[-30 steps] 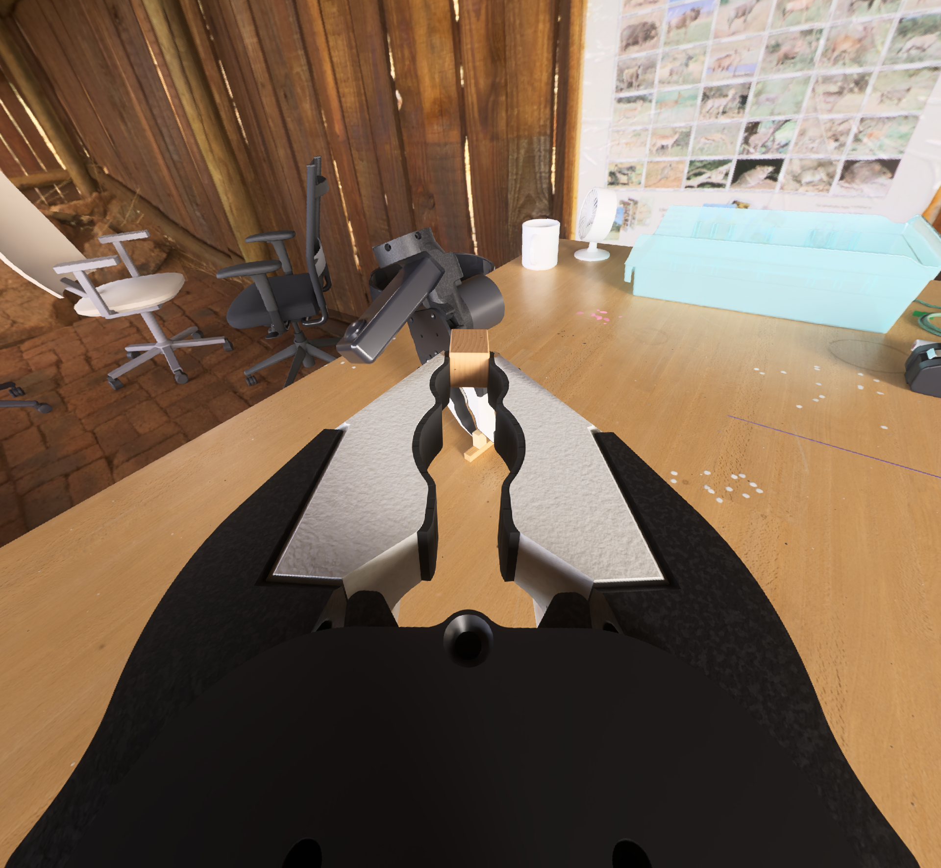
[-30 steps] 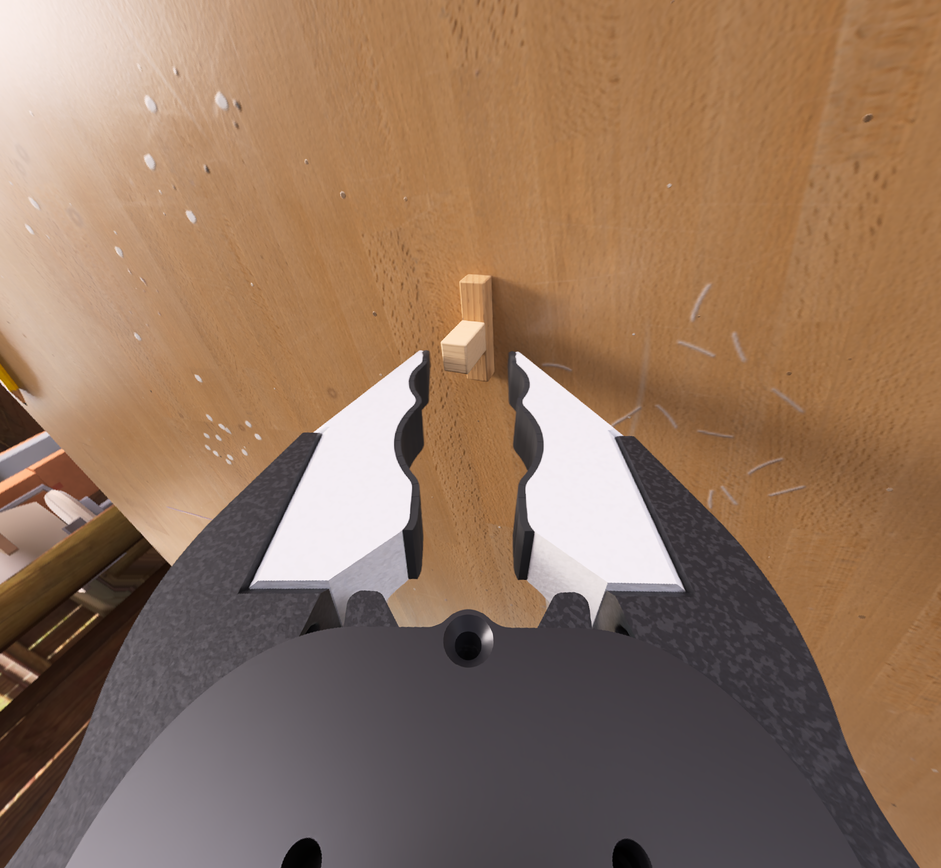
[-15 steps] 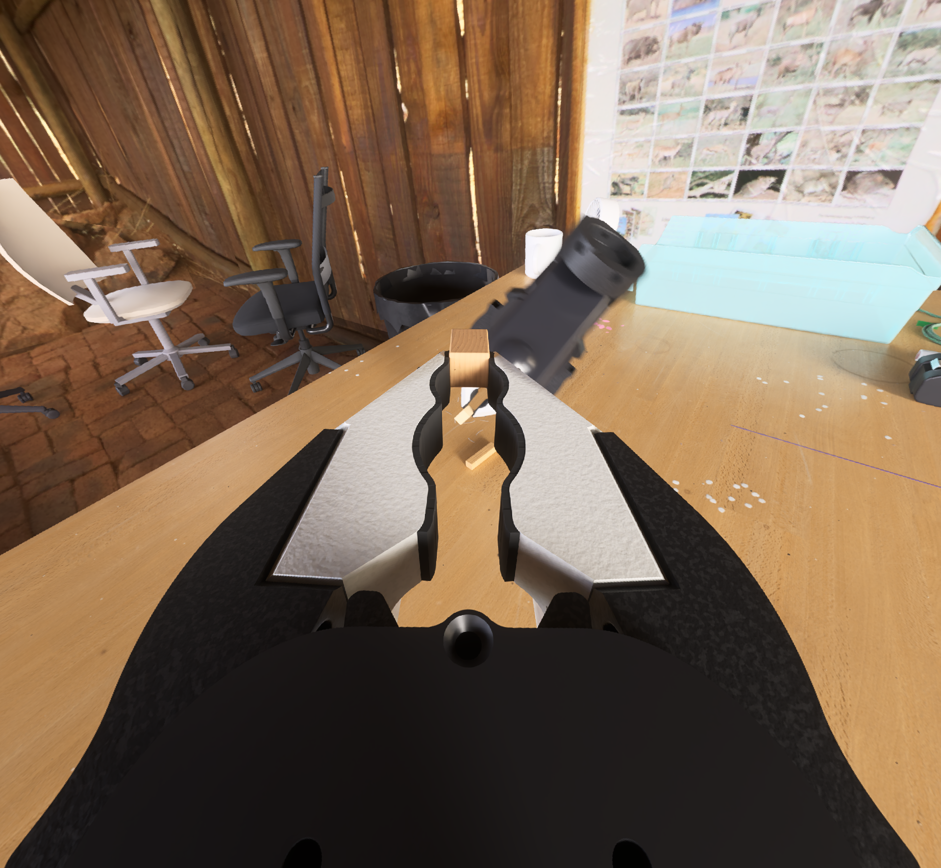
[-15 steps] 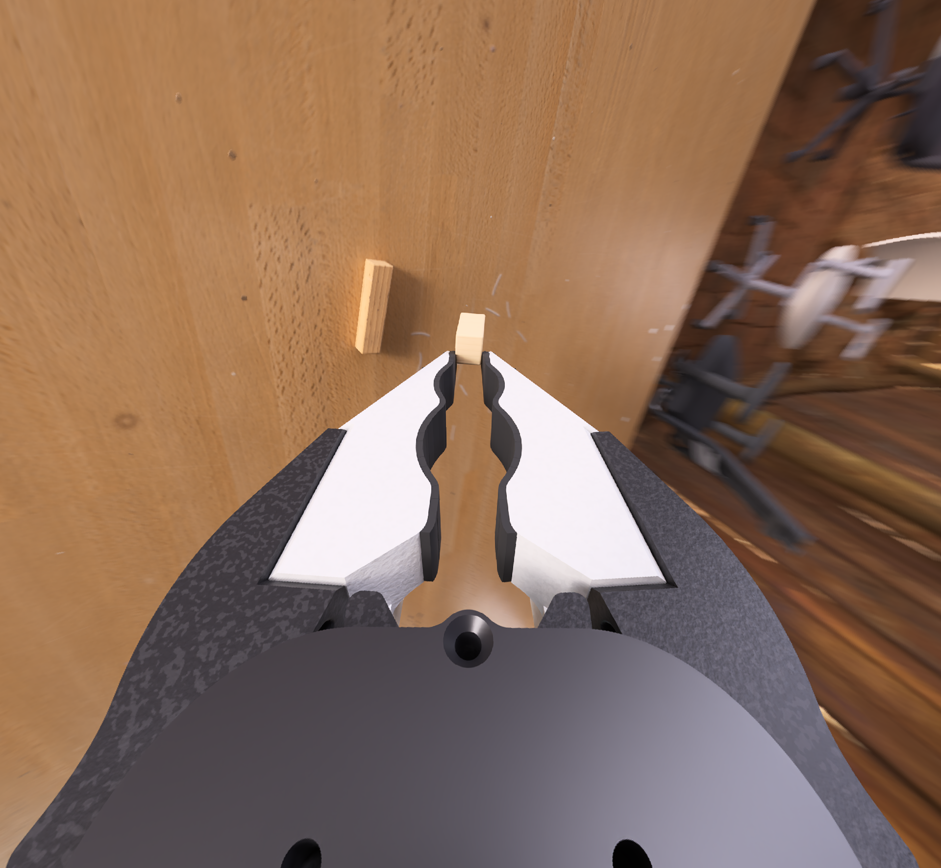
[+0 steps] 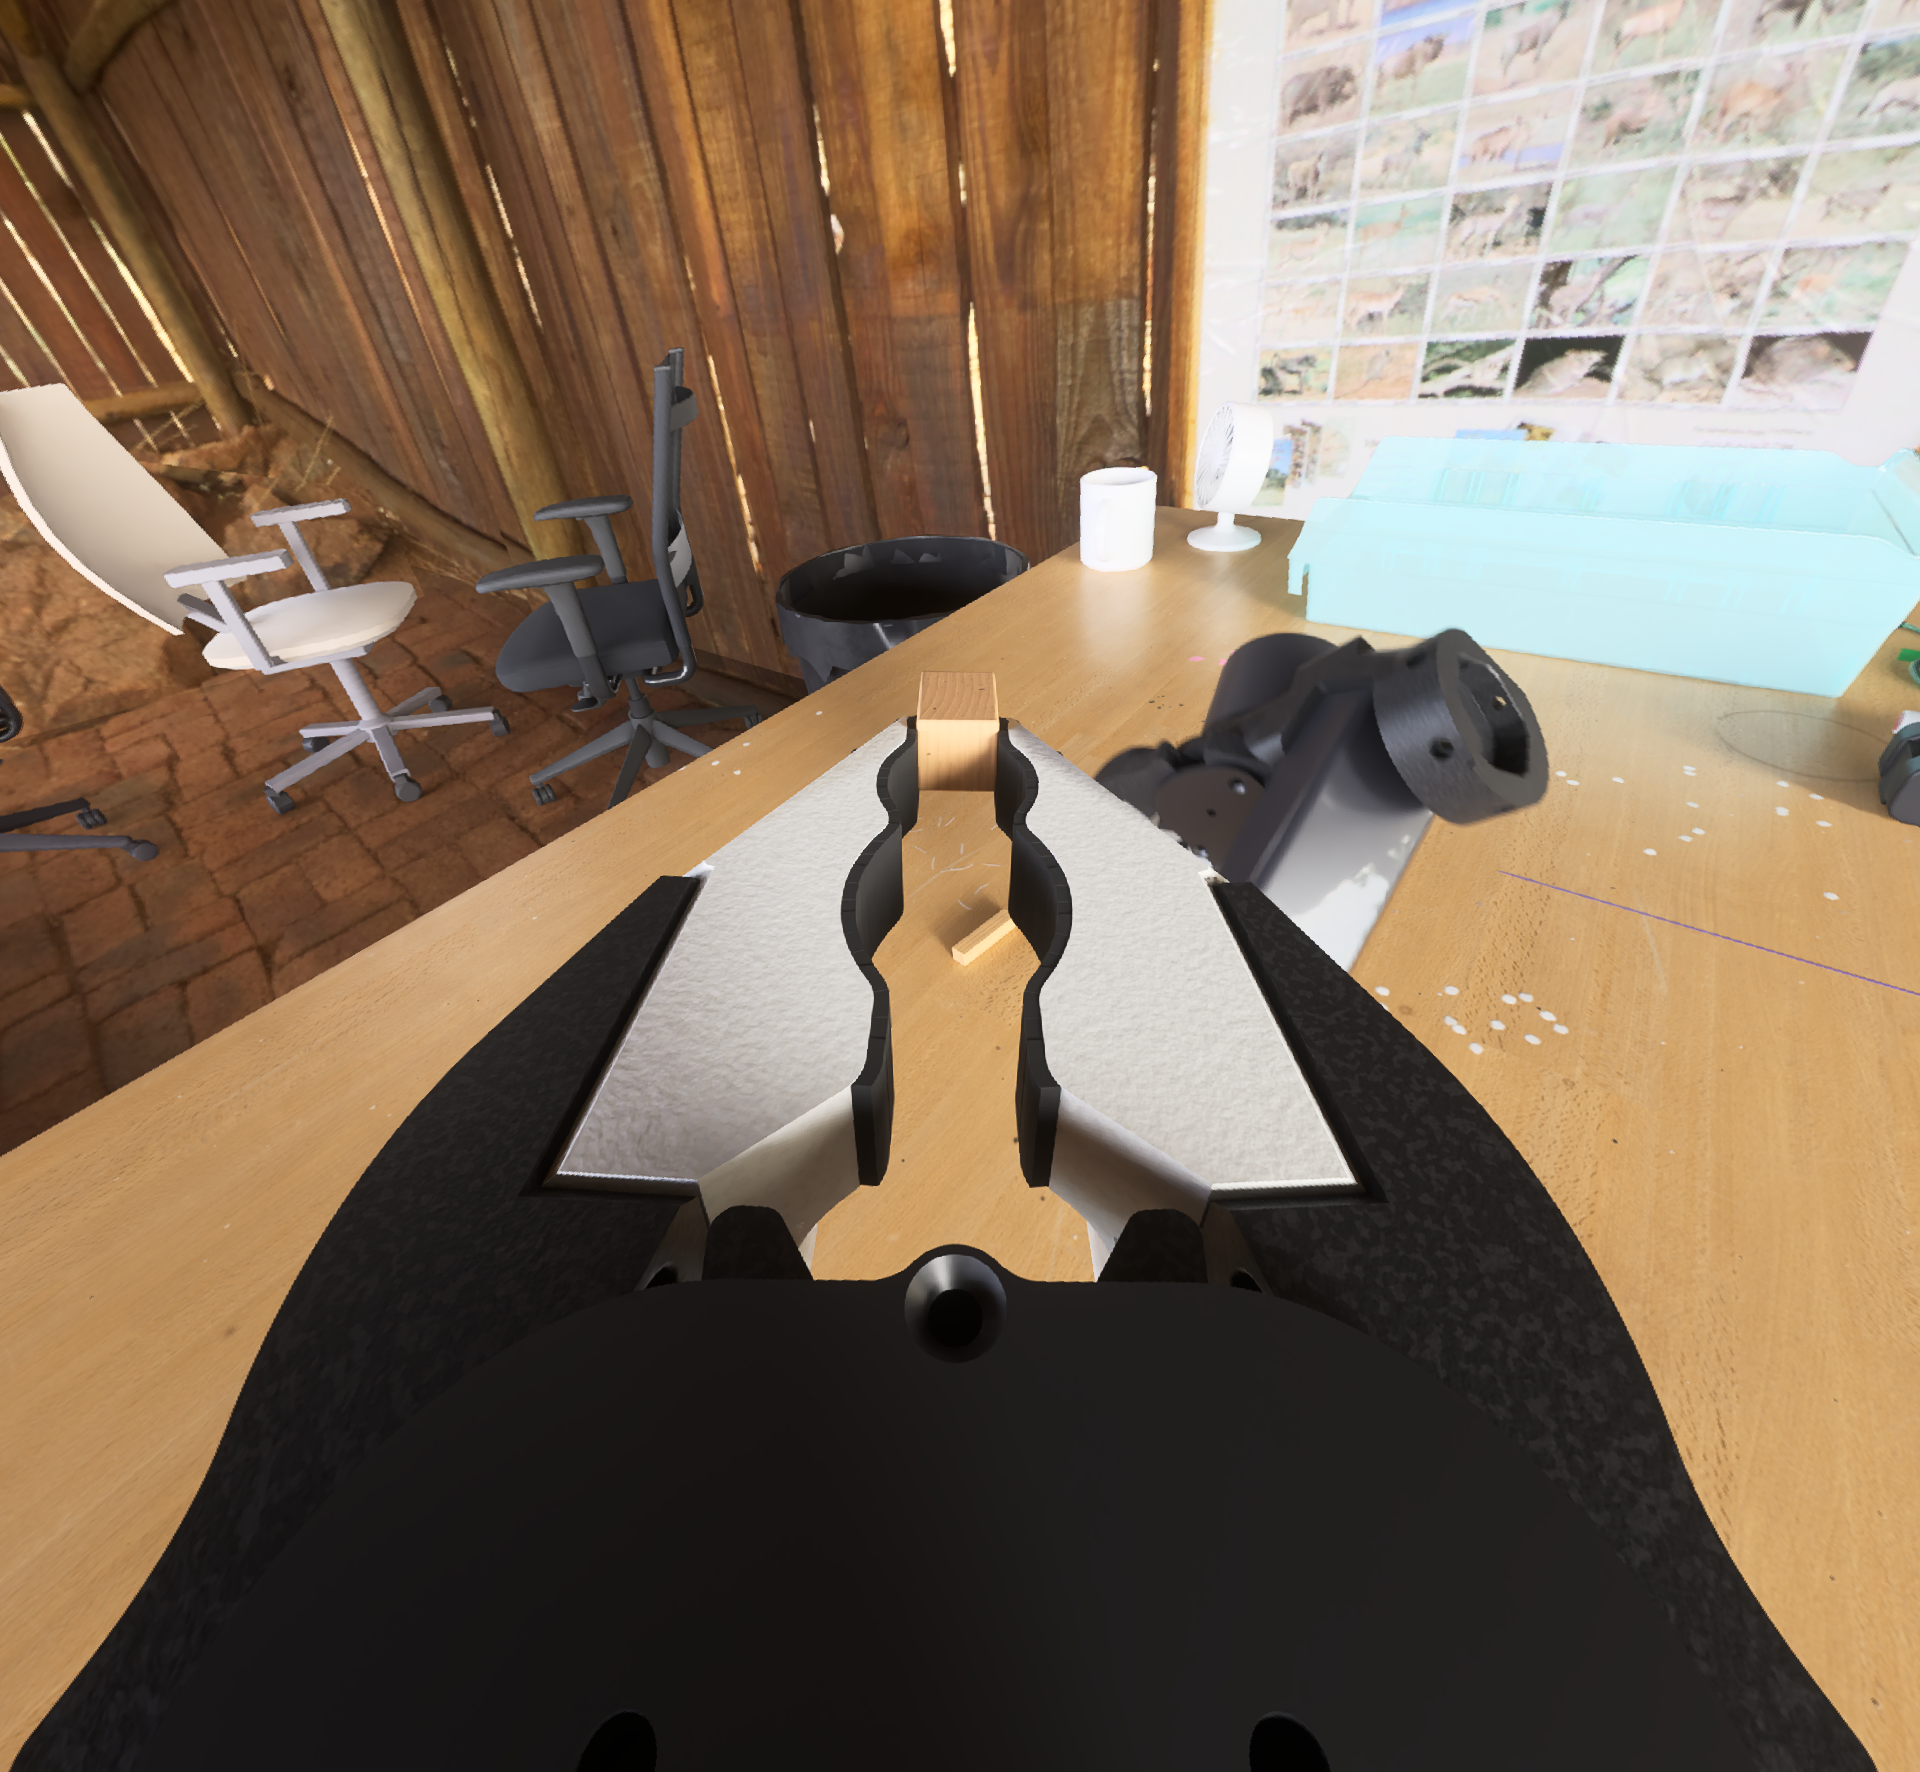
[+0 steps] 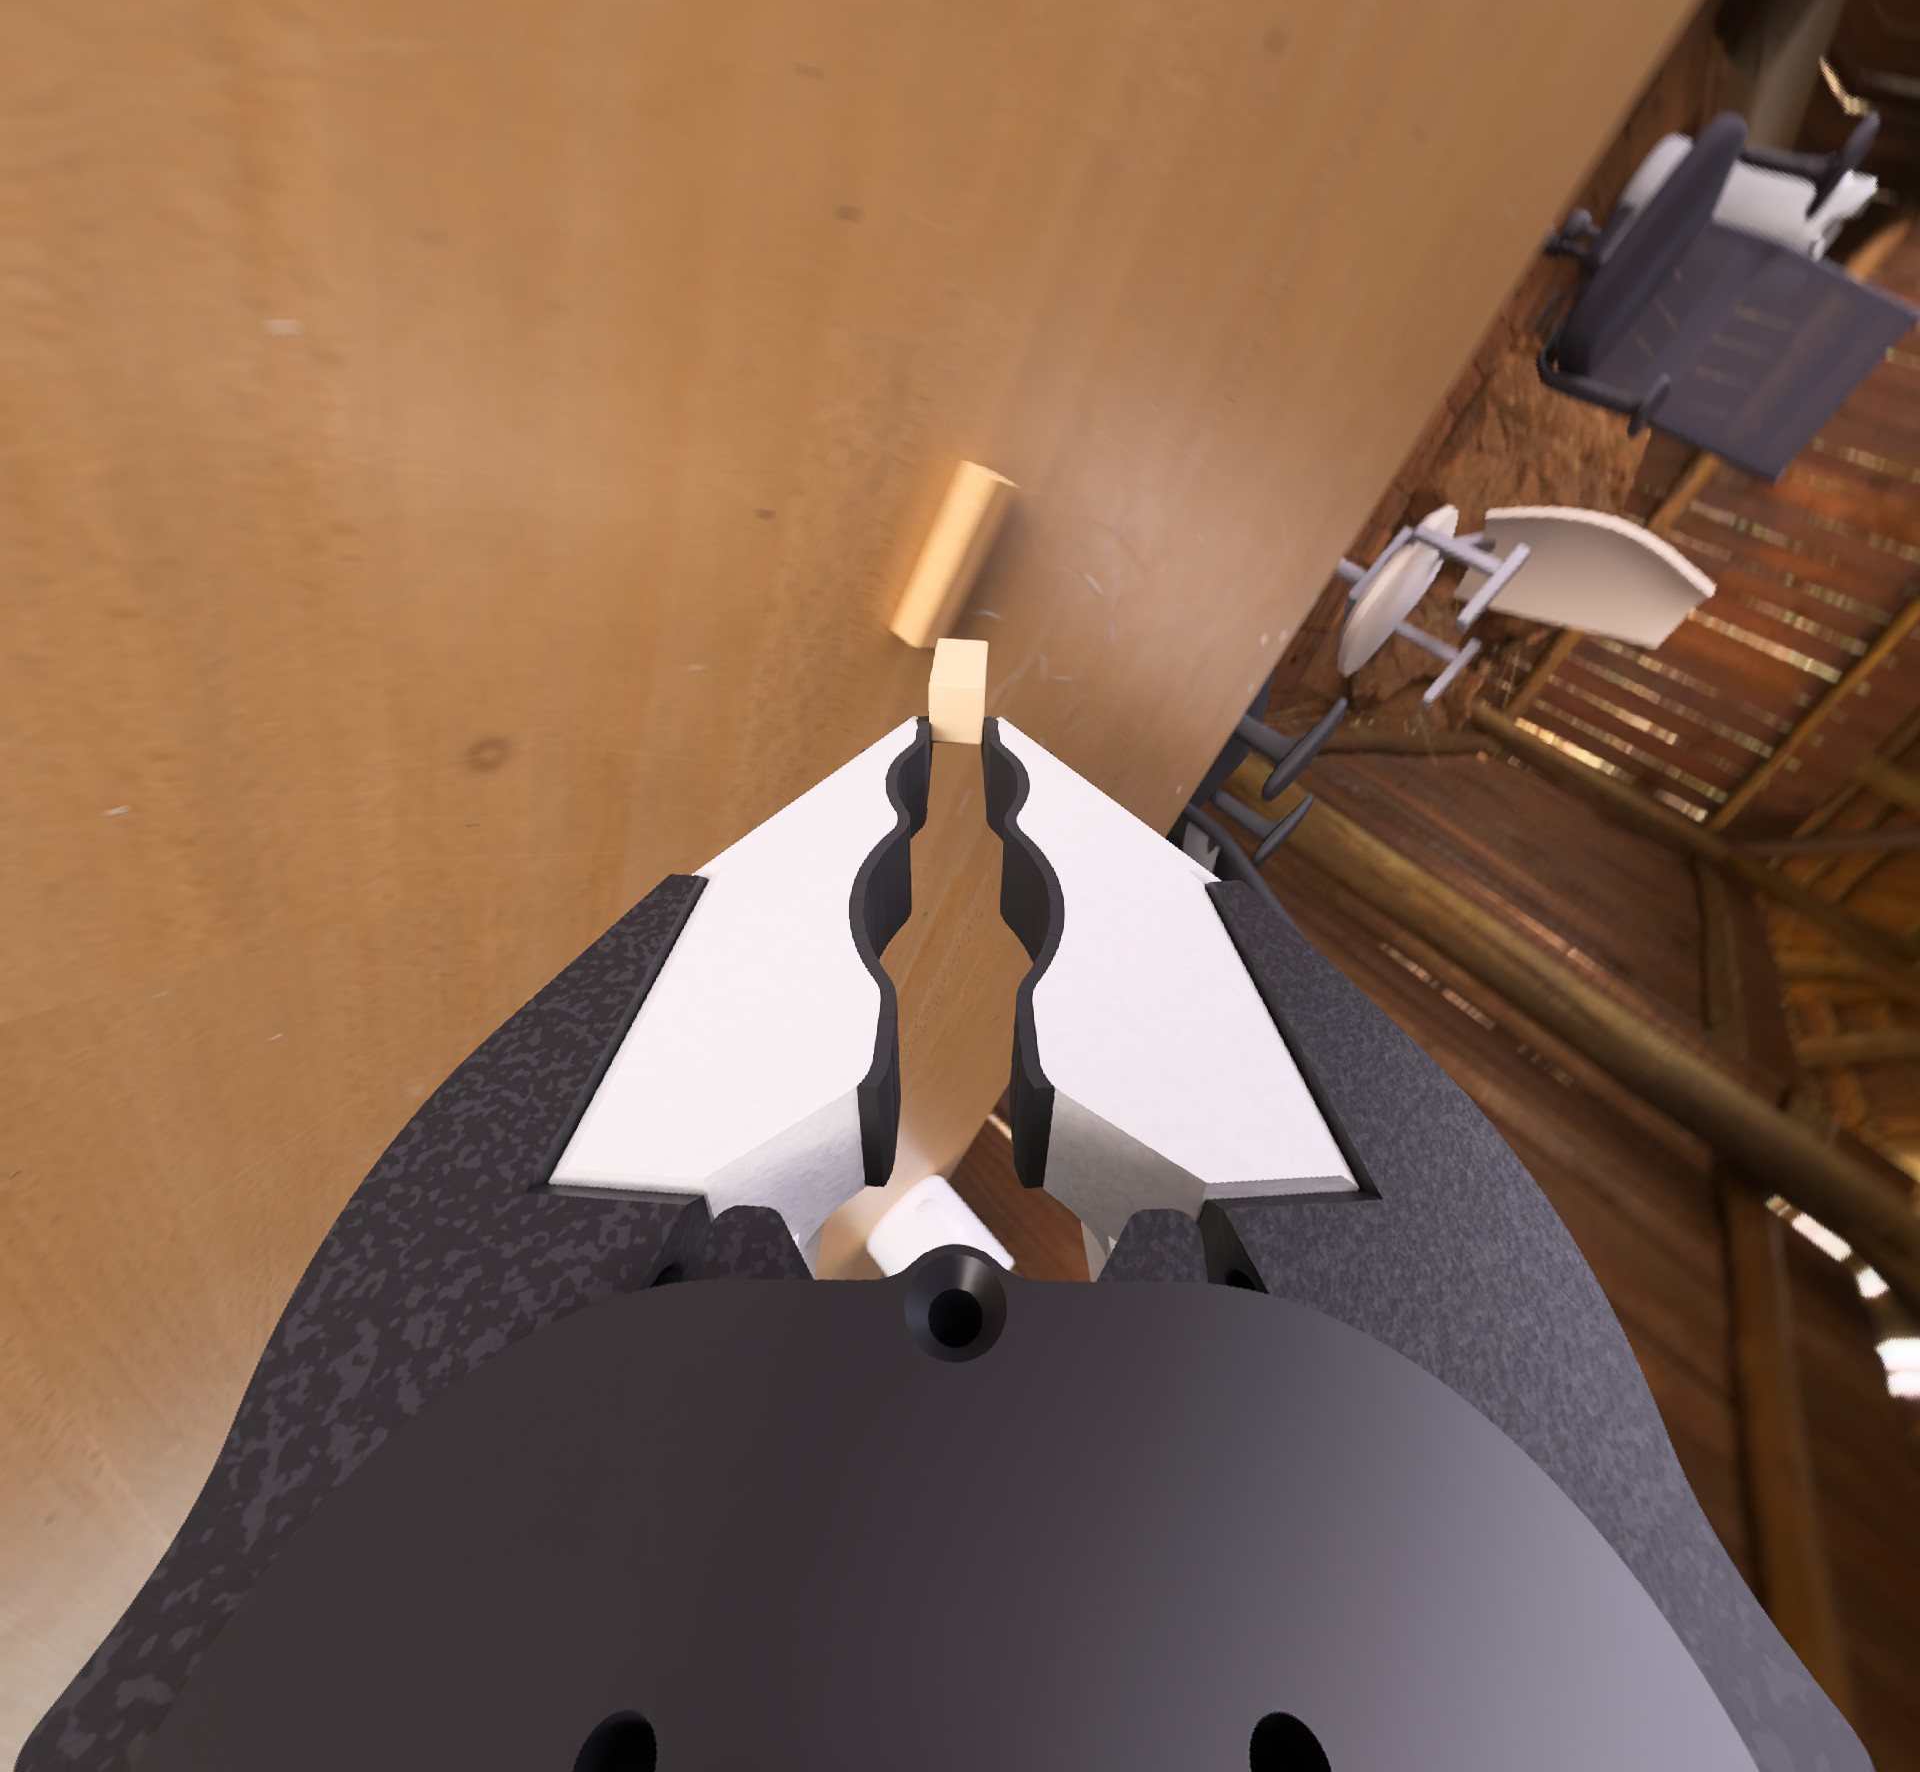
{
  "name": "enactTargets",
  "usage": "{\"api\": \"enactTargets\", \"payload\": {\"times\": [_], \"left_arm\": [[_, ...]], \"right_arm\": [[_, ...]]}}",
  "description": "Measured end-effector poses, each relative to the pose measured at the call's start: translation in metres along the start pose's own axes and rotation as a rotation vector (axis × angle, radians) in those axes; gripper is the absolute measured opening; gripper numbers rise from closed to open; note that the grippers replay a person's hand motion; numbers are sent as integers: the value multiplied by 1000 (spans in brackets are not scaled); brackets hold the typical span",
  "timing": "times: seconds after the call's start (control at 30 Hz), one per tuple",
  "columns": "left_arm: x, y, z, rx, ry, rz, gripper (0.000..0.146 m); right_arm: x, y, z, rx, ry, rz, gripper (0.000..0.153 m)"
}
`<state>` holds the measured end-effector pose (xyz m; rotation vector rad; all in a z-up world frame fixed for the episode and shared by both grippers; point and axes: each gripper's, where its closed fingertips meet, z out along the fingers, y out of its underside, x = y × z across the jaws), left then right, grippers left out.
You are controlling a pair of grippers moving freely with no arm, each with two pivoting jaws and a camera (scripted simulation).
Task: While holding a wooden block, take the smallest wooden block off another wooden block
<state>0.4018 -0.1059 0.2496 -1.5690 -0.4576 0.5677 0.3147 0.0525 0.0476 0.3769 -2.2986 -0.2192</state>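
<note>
The left gripper [image 5: 956,756] pinches a wooden cube [image 5: 956,746] at its fingertips. The right gripper [image 6: 957,733] pinches the smallest block [image 6: 957,706], lifted clear of the flat block [image 6: 951,553] on the table [image 6: 416,372].

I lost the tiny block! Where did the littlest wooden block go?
In the right wrist view the smallest wooden block is pinched at the tips of the right tool, lifted clear of the flat wooden block lying on the table.
</note>
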Motion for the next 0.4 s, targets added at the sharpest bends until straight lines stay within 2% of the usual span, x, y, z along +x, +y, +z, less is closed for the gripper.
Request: {"api": "enactTargets", "payload": {"times": [0.17,0.27,0.4], "left_arm": [[1,0,1,-3,-8,8,13],[-2,-1,-1,-8,-29,24,13],[-6,0,-2,-8,-45,22,13]], "right_arm": [[51,23,-1,-73,193,177,9],[55,25,-1,-147,293,118,9],[24,12,4,-196,240,-52,9]]}}
